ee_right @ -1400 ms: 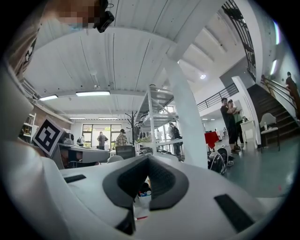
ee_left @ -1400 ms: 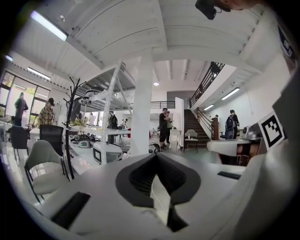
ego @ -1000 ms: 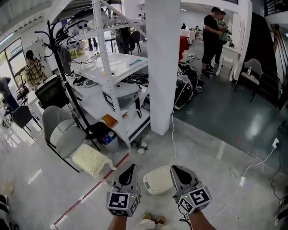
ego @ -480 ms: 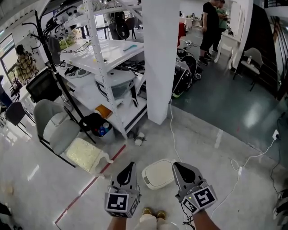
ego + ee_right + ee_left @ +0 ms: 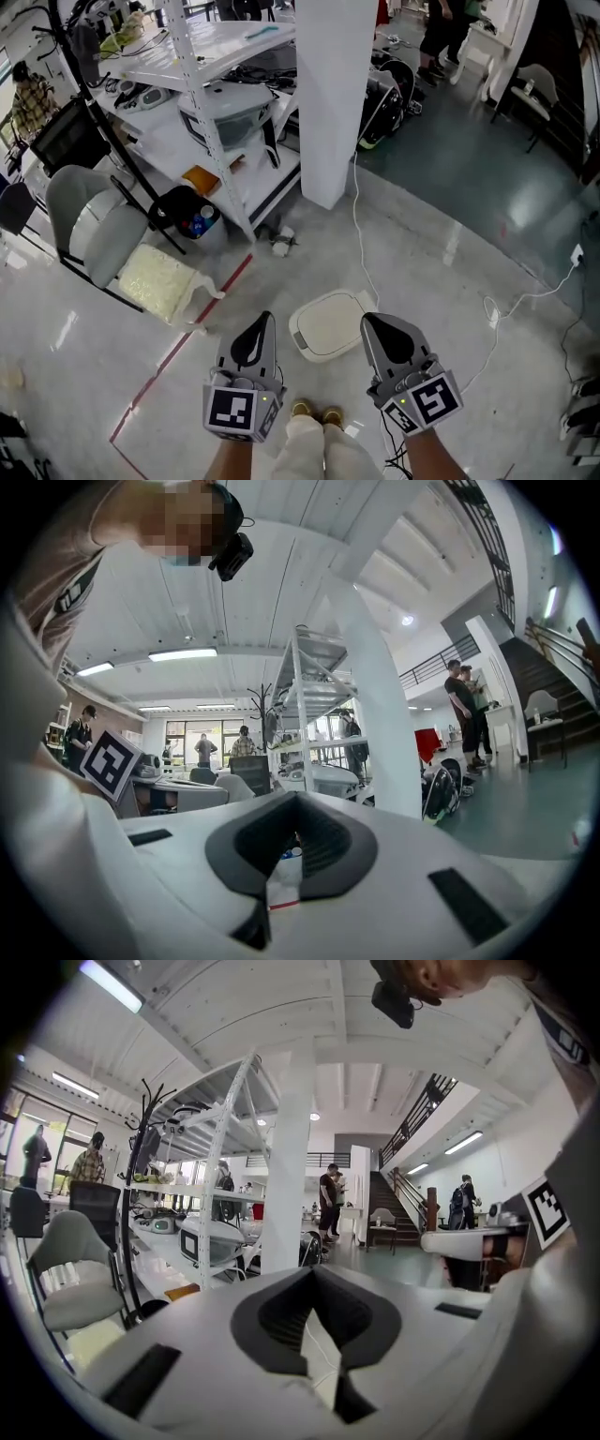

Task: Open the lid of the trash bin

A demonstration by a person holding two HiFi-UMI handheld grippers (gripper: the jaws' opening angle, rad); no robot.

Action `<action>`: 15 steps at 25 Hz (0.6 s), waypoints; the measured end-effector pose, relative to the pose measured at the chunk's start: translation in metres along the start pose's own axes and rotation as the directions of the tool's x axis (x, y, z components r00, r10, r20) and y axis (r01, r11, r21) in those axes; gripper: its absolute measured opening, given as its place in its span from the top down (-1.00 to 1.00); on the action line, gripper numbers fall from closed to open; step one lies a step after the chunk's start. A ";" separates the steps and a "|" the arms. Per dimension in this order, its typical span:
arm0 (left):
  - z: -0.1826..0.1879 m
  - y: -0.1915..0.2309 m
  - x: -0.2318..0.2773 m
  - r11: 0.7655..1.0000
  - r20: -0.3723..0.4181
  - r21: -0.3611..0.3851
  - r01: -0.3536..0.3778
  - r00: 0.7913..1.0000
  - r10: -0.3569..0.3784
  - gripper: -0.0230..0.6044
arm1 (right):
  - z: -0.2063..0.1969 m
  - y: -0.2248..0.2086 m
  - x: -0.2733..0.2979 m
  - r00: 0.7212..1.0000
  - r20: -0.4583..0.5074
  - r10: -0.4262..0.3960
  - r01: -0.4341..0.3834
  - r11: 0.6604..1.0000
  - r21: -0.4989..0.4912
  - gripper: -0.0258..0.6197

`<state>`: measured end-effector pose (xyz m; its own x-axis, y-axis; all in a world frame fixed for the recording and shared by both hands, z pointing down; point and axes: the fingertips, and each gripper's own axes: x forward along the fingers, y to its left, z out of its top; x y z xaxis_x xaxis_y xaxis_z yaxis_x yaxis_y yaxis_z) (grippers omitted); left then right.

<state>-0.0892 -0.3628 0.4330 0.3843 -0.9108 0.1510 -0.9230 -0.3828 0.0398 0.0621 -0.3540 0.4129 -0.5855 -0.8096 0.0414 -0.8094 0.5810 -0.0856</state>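
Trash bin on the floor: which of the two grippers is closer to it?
Right, judging by the head view. The right gripper overlaps the right edge of the trash bin; the left gripper sits off its left edge, with a gap between.

Trash bin [image 5: 328, 325]: small, off-white, seen from above in head view. Lid = rounded rectangle w/ raised rim & flatter centre panel. Lid is shut, lying flat on top, so the body below is mostly hidden. Small tab sticks out at far-right corner. Bin stands upright on grey polished floor [image 5: 441, 281], skewed a bit, right end farther from the person. Position: low centre of view, btwn tips of left hand-held gripper [image 5: 261, 330] & right hand-held gripper [image 5: 377, 330], close to both; contact can't be told. White pillar [image 5: 336, 103] stands well apart beyond it.
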 end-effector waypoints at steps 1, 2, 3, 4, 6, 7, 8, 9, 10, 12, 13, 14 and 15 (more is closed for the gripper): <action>-0.009 -0.001 0.001 1.000 -0.009 -0.004 0.003 1.000 -0.003 0.97 | -0.009 0.000 0.000 1.000 -0.007 0.001 -0.001 1.000 0.008 0.81; -0.019 -0.002 0.001 1.000 -0.020 -0.008 0.007 1.000 -0.007 0.97 | -0.018 0.001 0.001 1.000 -0.014 0.002 -0.002 1.000 0.016 0.81; -0.029 -0.003 0.001 1.000 -0.030 -0.013 0.009 0.999 -0.009 0.97 | -0.027 0.002 0.000 1.000 -0.022 0.005 -0.004 1.000 0.023 0.82; -0.040 -0.004 0.000 1.000 -0.039 -0.017 0.010 0.999 -0.011 0.97 | -0.036 0.003 0.000 1.000 -0.029 0.007 -0.006 1.000 0.029 0.82; -0.060 -0.004 -0.002 1.000 -0.054 -0.028 0.007 0.998 -0.009 0.97 | -0.055 0.005 -0.003 0.999 -0.045 0.009 -0.008 0.999 0.037 0.81; -0.069 -0.004 -0.003 0.999 -0.061 -0.033 0.005 0.998 -0.007 0.97 | -0.065 0.005 -0.005 0.998 -0.055 0.009 -0.006 0.999 0.041 0.81; -0.079 -0.004 -0.004 0.999 -0.069 -0.039 0.003 0.998 -0.006 0.97 | -0.076 0.005 -0.007 0.998 -0.067 0.007 -0.004 0.999 0.047 0.81; -0.089 -0.004 -0.004 0.999 -0.077 -0.044 0.002 0.997 -0.005 0.97 | -0.087 0.004 -0.009 0.997 -0.080 0.004 0.000 0.999 0.054 0.81; -0.098 -0.005 -0.005 0.999 -0.087 -0.049 0.001 0.996 -0.005 0.97 | -0.097 0.004 -0.010 0.996 -0.093 0.001 0.004 0.998 0.061 0.82; -0.115 -0.007 -0.006 0.998 -0.116 -0.057 0.004 0.993 -0.010 0.97 | -0.112 0.004 -0.013 0.994 -0.112 -0.002 0.010 0.997 0.070 0.81; -0.121 -0.008 -0.006 0.998 -0.127 -0.058 0.006 0.992 -0.014 0.97 | -0.117 0.004 -0.015 0.993 -0.119 -0.003 0.011 0.997 0.074 0.82; -0.126 -0.008 -0.006 0.998 -0.129 -0.058 0.008 0.992 -0.015 0.97 | -0.121 0.005 -0.017 0.992 -0.125 -0.003 0.013 0.997 0.077 0.81; -0.128 -0.008 -0.005 0.998 -0.125 -0.058 0.009 0.992 -0.016 0.97 | -0.124 0.005 -0.018 0.992 -0.130 -0.004 0.014 0.997 0.079 0.81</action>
<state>-0.0863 -0.3351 0.5587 0.3933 -0.8781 0.2725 -0.9192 -0.3814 0.0979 0.0631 -0.3259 0.5348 -0.5835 -0.7940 0.1705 -0.8114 0.5612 -0.1635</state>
